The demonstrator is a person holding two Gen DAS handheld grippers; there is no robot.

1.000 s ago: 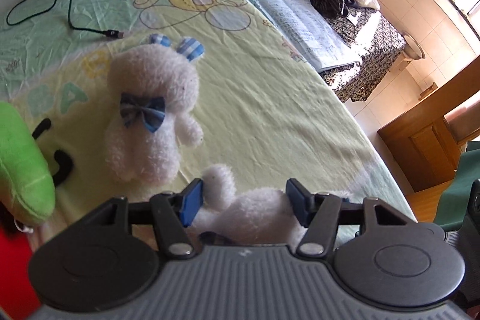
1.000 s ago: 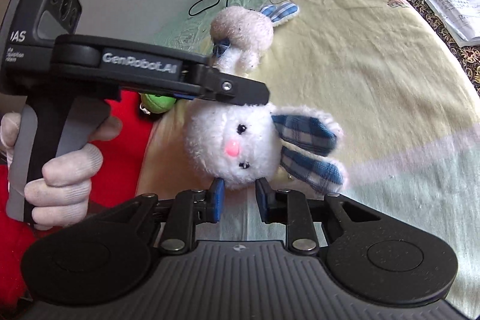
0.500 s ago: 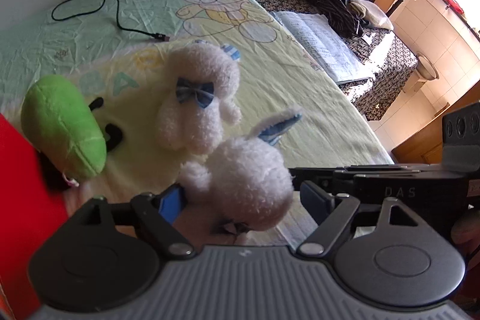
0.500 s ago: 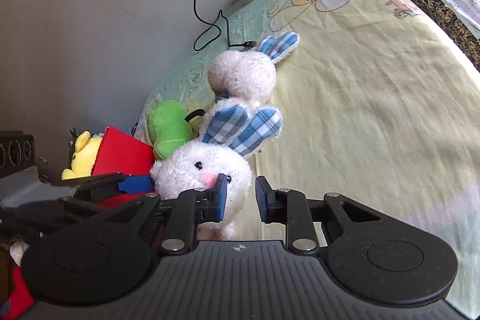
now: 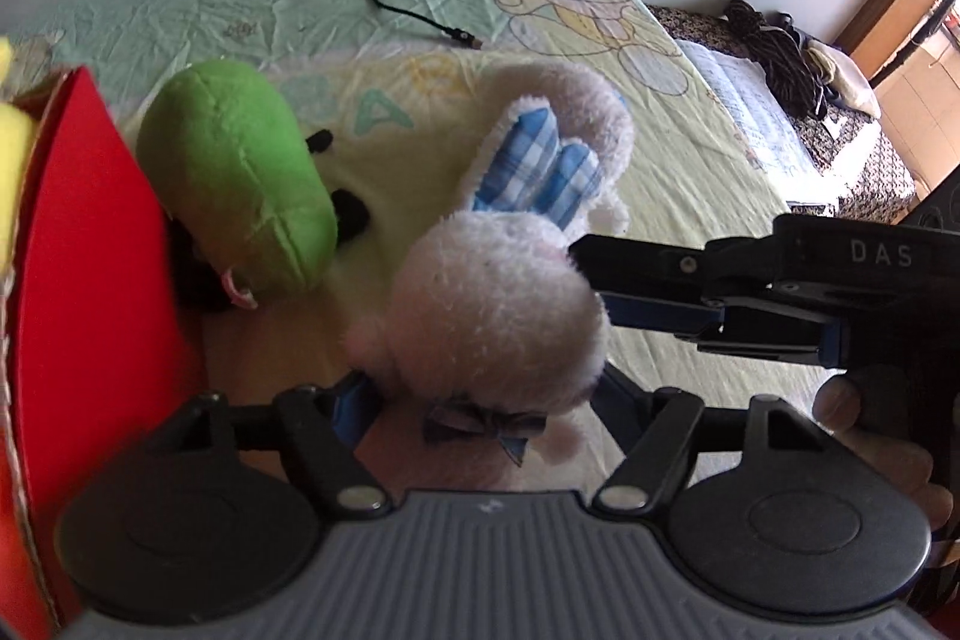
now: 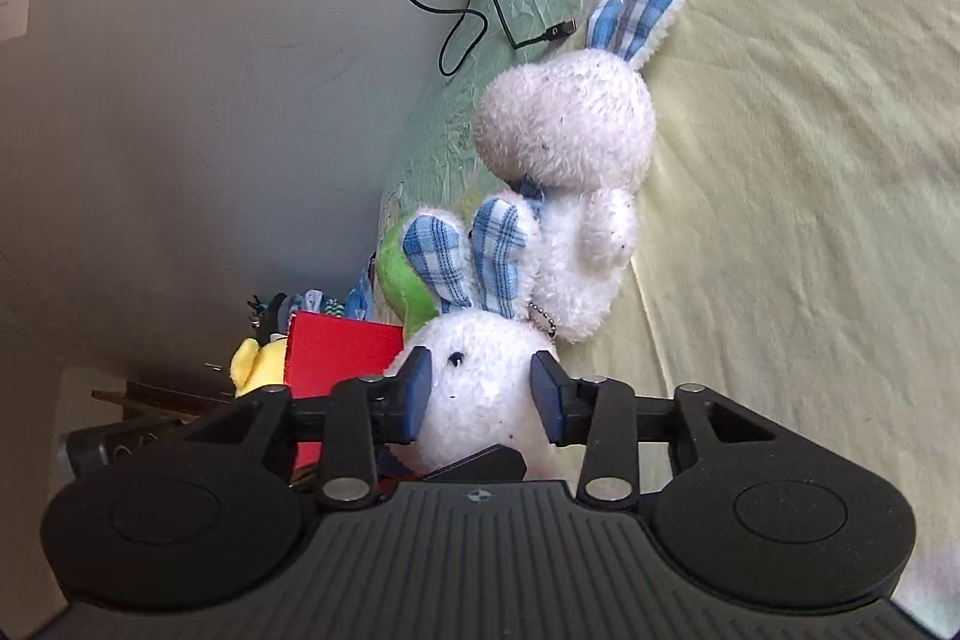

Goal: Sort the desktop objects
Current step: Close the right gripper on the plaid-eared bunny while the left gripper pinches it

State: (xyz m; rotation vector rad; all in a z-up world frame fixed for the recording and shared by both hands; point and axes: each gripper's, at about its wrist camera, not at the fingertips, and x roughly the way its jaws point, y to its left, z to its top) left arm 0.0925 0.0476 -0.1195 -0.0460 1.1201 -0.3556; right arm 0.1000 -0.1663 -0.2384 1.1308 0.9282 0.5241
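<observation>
White plush bunny (image 5: 492, 316) | left gripper (image 5: 480, 400) clamping its body, right gripper (image 6: 480, 391) spread around its head | carrying; next lowering into red box (image 5: 90, 280) at 9 o'clock.

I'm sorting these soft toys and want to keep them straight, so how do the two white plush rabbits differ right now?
The near white rabbit sits between the fingers of both the left hand-held gripper and the right hand-held gripper; the far white rabbit lies untouched on the bedsheet. The near rabbit shows its face to the right wrist camera; the far rabbit shows none. Both have blue checked ears, white fur and a blue bow.
</observation>
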